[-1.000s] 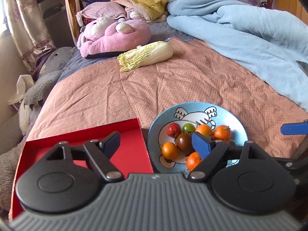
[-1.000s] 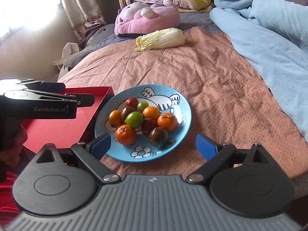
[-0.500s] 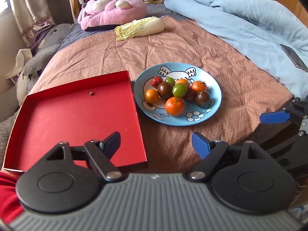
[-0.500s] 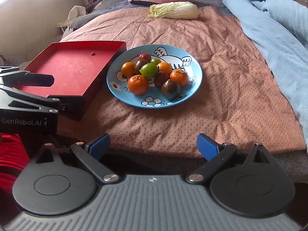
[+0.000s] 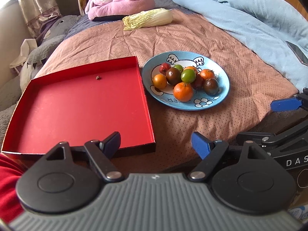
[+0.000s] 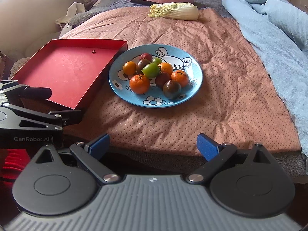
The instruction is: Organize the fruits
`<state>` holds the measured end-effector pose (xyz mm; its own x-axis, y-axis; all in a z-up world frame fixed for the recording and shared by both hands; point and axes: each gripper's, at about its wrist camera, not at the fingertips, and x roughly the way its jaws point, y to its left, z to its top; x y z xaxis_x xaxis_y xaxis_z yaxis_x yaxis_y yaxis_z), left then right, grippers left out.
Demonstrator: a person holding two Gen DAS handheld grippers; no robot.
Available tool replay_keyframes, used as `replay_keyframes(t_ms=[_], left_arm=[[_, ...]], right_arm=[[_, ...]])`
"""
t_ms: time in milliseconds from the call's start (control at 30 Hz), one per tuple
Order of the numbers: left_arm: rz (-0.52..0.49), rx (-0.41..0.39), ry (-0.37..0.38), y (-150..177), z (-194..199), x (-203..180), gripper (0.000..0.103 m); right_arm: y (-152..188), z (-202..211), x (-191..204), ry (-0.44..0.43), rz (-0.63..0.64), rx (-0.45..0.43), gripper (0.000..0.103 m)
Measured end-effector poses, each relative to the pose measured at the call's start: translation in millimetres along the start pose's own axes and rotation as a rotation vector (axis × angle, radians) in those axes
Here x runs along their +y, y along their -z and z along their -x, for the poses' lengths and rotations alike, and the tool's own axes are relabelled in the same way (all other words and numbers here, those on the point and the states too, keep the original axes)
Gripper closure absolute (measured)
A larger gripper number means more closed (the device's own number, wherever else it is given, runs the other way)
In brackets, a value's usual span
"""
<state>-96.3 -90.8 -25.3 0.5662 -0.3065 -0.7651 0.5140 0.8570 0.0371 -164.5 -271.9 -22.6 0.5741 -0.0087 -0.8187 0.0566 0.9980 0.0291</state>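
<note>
I hold both tools, left [image 5: 156, 143] and right [image 6: 153, 145], spread apart and empty, off the bed's near edge; fruit [image 6: 152, 70] sits on the plate [image 6: 194, 88].

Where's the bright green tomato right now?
In both wrist views the green tomato sits mid-pile on the blue plate, right of the red tray.

A home bedroom: a bed with a dotted pink quilt [image 5: 192, 38] and rumpled blue blanket [image 5: 250, 15]; plush toys [image 5: 119, 2] at the far end; curtains [image 5: 32, 5] far left.
</note>
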Motion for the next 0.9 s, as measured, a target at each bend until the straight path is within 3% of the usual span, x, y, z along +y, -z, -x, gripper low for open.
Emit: replay_keyframes(t_ms=[900], left_arm=[[0.012, 0.029, -0.004, -1.3, -8.2, 3.8, 0.020]], right_arm=[[-7.2, -10.3, 4.8, -0.016, 0.003, 0.013, 0.004]])
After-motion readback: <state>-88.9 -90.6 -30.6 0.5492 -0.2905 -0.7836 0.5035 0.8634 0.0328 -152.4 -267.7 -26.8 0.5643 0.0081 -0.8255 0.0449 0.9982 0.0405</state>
